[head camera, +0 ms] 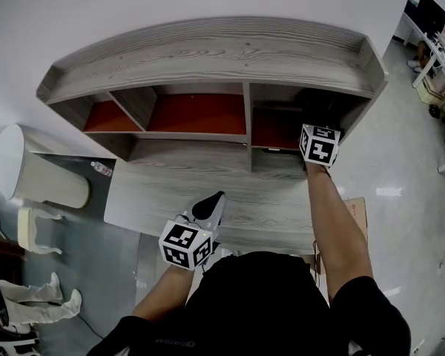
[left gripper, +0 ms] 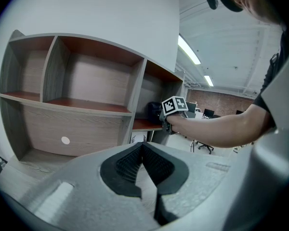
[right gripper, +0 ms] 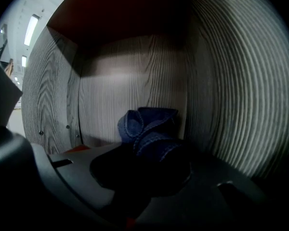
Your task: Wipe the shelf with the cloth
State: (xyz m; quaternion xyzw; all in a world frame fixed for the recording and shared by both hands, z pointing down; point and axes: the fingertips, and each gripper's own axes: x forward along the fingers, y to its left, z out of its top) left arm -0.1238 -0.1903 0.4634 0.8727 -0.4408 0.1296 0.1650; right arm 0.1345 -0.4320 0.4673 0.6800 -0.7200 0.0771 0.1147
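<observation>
The right gripper (right gripper: 145, 154) is reached into the right compartment (head camera: 282, 128) of the grey wood-grain shelf unit with orange-red boards (head camera: 208, 50), at the middle right of the head view. Its jaws are closed around a dark blue cloth with lighter stitched edges (right gripper: 148, 125), which stands out as a crumpled bundle in front of the pads, near the inner corner where the back panel meets the side wall. The compartment is dark, so I cannot say with certainty whether the cloth is pressing on the board or only hanging close above it.

The left gripper (left gripper: 143, 146) is held low at the bottom centre of the head view, over the grey wood-grain desk top (head camera: 170, 191), with its ribbed black pads pressed together and nothing between them.

Several things could go wrong from here. The cloth is gathered in a ball, so probably only a small part would touch the wood, and a stroke may leave strips of the board unwiped. If the bundle is dragged hard along the grain, friction may pull it out of the jaws and leave it in the corner. The space is narrow (the side wall fills the right half of the right gripper view), so a wide sweep could knock the gripper body or its marker cube against the wall or the board above. The left gripper steadies nothing, so a strong push might shift the unit on the desk.
</observation>
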